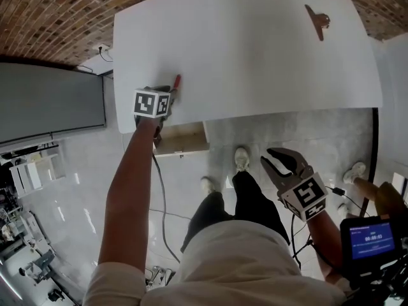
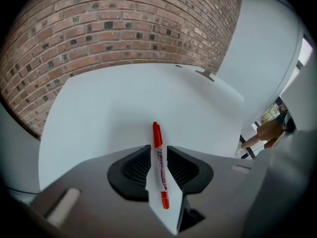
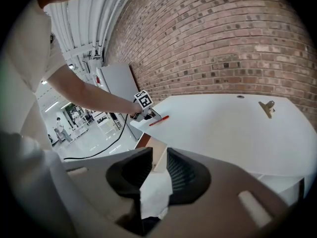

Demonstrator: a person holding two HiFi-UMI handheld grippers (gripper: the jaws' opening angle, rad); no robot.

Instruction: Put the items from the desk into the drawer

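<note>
A red marker (image 2: 159,157) lies between the jaws of my left gripper (image 2: 158,151), which is shut on it at the desk's front left corner. In the head view the marker's tip (image 1: 177,81) sticks out past the left gripper (image 1: 167,97) over the white desk (image 1: 242,56). The right gripper view also shows that marker (image 3: 159,120) at the desk corner. A bronze binder clip (image 1: 317,21) lies at the desk's far right. An open wooden drawer (image 1: 182,139) shows below the desk's front edge. My right gripper (image 1: 280,161) hangs open and empty below the desk, near my waist.
A brick wall (image 2: 109,29) runs behind the desk. A grey cabinet (image 1: 51,104) stands to the left. A cable (image 1: 162,203) trails on the tiled floor by my feet. A device with a blue screen (image 1: 370,238) is at lower right.
</note>
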